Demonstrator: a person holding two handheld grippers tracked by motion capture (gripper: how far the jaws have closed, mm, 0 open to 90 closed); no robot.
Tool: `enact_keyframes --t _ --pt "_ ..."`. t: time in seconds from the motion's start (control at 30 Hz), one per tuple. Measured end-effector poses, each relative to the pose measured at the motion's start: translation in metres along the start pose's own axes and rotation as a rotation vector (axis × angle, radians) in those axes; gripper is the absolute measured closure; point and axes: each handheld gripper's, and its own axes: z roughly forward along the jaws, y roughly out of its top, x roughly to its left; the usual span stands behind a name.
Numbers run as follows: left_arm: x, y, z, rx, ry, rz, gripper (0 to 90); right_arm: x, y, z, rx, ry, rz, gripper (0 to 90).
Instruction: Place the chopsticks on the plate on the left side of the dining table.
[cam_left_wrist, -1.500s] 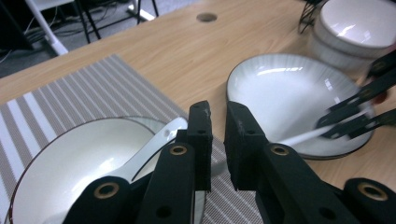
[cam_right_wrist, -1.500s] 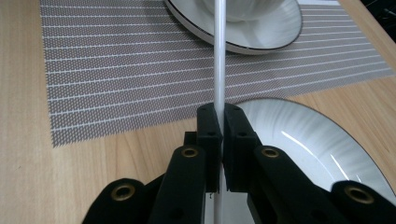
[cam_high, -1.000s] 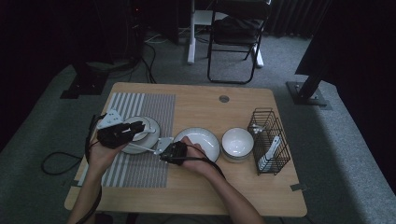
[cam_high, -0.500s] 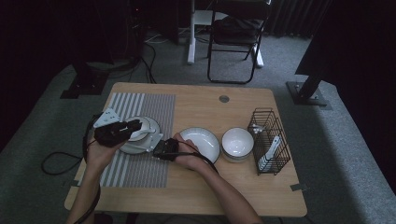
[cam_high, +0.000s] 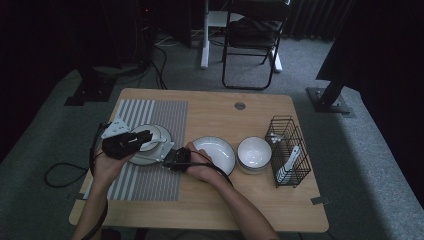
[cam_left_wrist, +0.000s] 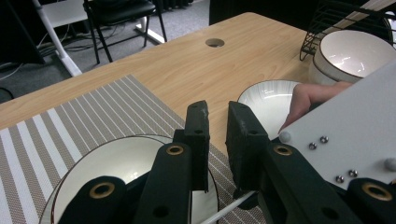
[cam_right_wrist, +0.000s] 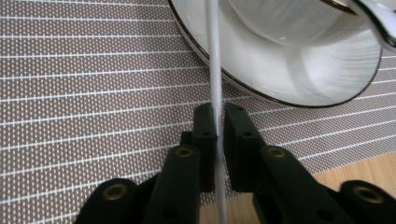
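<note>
Right gripper (cam_right_wrist: 215, 122): jaws, which have just been opening slightly, flank a thin white stick (cam_right_wrist: 214, 70) running up over the dark-rimmed white plate (cam_right_wrist: 289, 79) on the striped brown placemat (cam_right_wrist: 93, 84). Left gripper (cam_left_wrist: 217, 126): jaws nearly closed, holding nothing, above that plate. Beyond: white ribbed plate (cam_high: 220, 150), white bowl (cam_high: 254, 152), black wire rack (cam_high: 287, 150).

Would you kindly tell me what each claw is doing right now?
Left claw: nearly closed, holding nothing, above the white dark-rimmed plate.
Right claw: its jaws have just been opening, thin white stick between them.
</note>
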Motion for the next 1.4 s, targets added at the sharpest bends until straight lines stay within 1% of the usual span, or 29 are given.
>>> enact_keyframes --t 0.17,0.3,0.37,0.43,0.6,0.7,1.0,1.17,1.23,1.27,1.33,1.4 --pt "0.000 -0.002 0.000 0.002 -0.001 -0.003 79.4 -0.002 -0.003 -0.005 -0.006 -0.005 0.006 75.6" --pt "0.000 -0.002 0.000 0.001 -0.001 -0.004 79.4 -0.003 -0.006 -0.010 -0.005 -0.005 0.009 74.6" --pt "0.001 -0.003 0.001 0.005 -0.001 -0.005 79.3 -0.005 -0.010 -0.013 0.001 -0.007 0.009 75.2" --pt "0.001 -0.003 0.001 0.005 -0.001 -0.005 79.2 -0.006 -0.012 -0.013 0.006 -0.014 0.009 77.0" --pt "0.002 -0.003 0.000 -0.003 0.002 -0.012 79.2 -0.010 -0.013 -0.010 0.000 -0.032 0.035 80.8" --pt "0.002 -0.003 0.000 -0.003 0.001 -0.012 79.1 -0.012 -0.012 -0.009 -0.006 -0.027 0.043 81.3" --pt "0.000 -0.003 0.002 0.003 -0.005 -0.009 79.1 -0.009 -0.005 -0.006 -0.017 -0.025 0.041 82.5" --pt "0.001 -0.005 0.003 0.007 -0.007 -0.010 79.1 -0.008 -0.002 -0.004 -0.026 -0.024 0.052 82.6" --pt "0.001 -0.005 0.003 0.008 -0.007 -0.010 79.1 -0.008 -0.001 -0.003 -0.028 -0.023 0.047 82.6" --pt "0.001 -0.005 0.003 0.008 -0.007 -0.010 79.1 -0.008 -0.001 -0.003 -0.027 -0.022 0.045 81.7" --pt "0.001 -0.005 0.003 0.008 -0.007 -0.010 79.1 -0.007 -0.001 -0.004 -0.023 -0.025 0.049 73.2" --pt "0.001 -0.005 0.003 0.010 -0.008 -0.010 79.0 -0.008 -0.003 -0.006 -0.021 -0.031 0.054 69.7"
